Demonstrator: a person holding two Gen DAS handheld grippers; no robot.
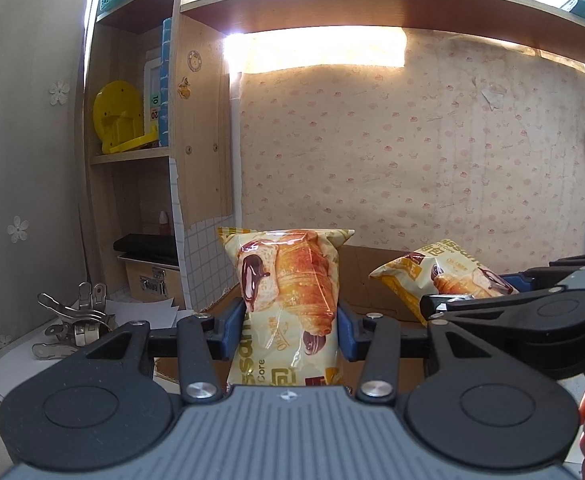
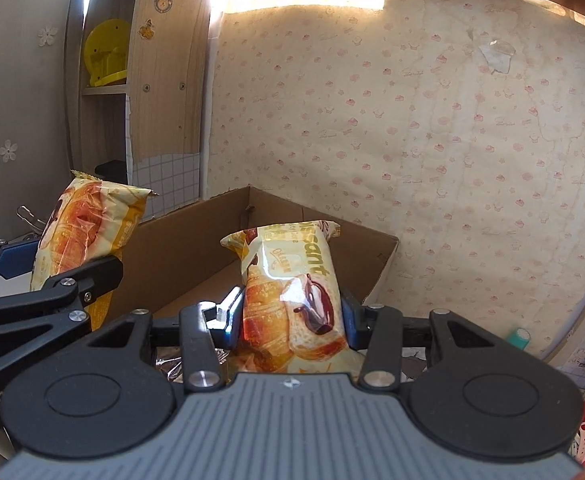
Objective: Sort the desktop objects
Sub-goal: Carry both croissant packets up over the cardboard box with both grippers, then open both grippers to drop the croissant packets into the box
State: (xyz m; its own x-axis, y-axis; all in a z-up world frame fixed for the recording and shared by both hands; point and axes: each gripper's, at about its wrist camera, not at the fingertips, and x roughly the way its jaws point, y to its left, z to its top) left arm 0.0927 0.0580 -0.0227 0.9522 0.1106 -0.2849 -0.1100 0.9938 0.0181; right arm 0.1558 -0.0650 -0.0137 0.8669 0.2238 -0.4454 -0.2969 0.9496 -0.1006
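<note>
Two croissant packets, one clamped upright in each hand-held gripper: left packet in left hand-held gripper, right packet in right hand-held gripper. Cardboard box lies open just ahead and below; the right one sits nearer its opening.

2 croissant packets; 1 cardboard box; 2 tools; several metal clips

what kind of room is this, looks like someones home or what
Most likely a desk nook in a home or dorm room: patterned wallpaper, a wooden shelf unit holding odds and ends, a floral lace curtain, and an open cardboard box on the desk.
</note>
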